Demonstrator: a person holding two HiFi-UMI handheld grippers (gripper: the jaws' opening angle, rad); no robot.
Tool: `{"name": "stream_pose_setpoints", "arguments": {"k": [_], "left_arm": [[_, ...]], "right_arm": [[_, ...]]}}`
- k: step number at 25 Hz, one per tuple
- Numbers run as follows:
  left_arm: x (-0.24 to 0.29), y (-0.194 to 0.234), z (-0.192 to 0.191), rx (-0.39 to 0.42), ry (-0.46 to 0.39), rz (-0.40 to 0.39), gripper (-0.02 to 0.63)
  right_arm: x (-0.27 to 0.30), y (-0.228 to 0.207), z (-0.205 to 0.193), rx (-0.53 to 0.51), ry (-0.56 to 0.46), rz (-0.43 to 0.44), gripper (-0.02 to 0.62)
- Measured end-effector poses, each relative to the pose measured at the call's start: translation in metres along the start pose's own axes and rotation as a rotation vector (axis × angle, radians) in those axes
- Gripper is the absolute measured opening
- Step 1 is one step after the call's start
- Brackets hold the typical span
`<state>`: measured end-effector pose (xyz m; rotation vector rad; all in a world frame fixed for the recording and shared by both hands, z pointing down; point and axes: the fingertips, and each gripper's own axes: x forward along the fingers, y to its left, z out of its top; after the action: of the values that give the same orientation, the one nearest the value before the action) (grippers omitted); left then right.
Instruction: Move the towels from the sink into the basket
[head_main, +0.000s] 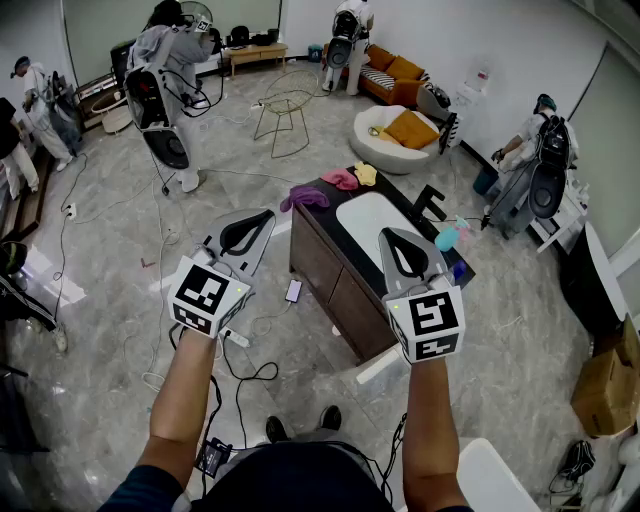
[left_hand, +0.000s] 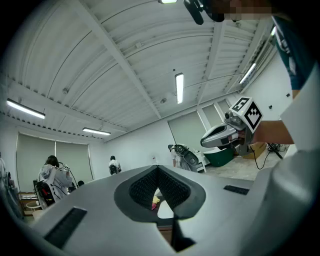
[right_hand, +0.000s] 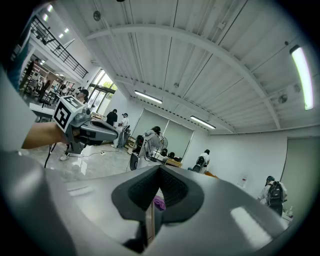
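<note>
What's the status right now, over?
Left hand-held gripper shut, empty. Right hand-held gripper same. Purple towel, pink towel, yellow towel on counter beside sink, untouched. Nothing blocking them.

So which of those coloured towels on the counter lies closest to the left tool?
The purple towel, just beyond the left tool. The pink towel and the yellow towel lie farther back and more to the right.
</note>
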<state>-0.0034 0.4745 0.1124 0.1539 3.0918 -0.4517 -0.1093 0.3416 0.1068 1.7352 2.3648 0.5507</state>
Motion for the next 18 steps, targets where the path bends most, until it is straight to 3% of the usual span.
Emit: {"name": "stream_pose_setpoints", "arguments": {"k": [18], "left_arm": [[0.014,0.029,-0.029,-0.031,-0.002,-0.013,0.006]], "right_arm": [[0.039,0.006,-0.007,0.040,0.004,0.004,0.011]]}}
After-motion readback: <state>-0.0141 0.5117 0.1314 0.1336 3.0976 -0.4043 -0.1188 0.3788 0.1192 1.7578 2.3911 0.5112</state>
